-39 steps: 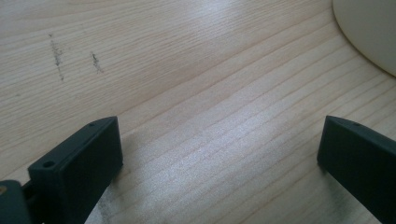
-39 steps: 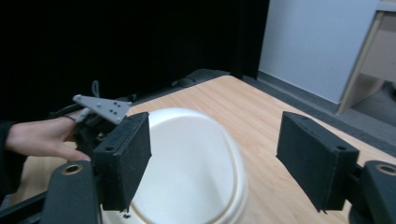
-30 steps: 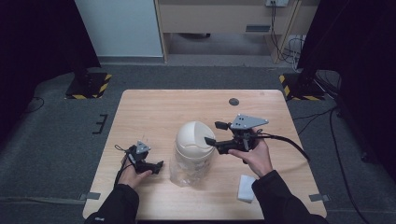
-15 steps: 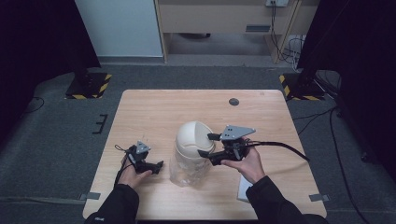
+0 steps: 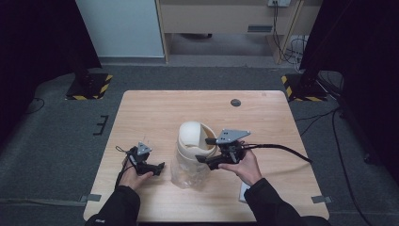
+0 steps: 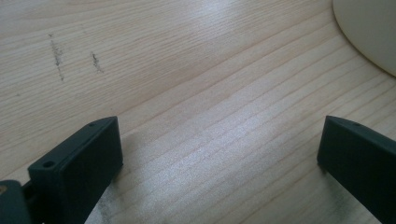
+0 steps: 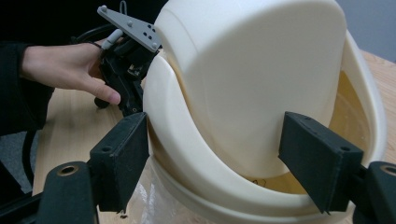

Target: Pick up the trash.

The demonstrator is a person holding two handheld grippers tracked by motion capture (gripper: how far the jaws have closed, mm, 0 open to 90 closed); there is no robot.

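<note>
A cream bin [image 5: 194, 135] with a domed swing lid [image 7: 252, 79] stands mid-table over a clear plastic liner [image 5: 187, 173]. My right gripper [image 5: 203, 150] is open against the bin's right side. In the right gripper view its jaws straddle the lid front, and the right gripper [image 7: 219, 158] holds nothing. My left gripper [image 5: 157, 168] rests low on the table to the left of the bin, open. In its own view the left gripper [image 6: 219, 154] spans bare wood, with the bin's cream edge [image 6: 369, 32] at the top right.
The wooden table [image 5: 155, 113] has a small black disc [image 5: 235, 102] at the far right. A white block [image 5: 243, 192] lies near the front edge, partly under the right forearm. A black cable [image 5: 282, 149] trails right from the right gripper.
My right gripper has moved left and nearer, closing in on the bin's lid. The forearm now covers more of the white block. The left gripper has stayed put.
</note>
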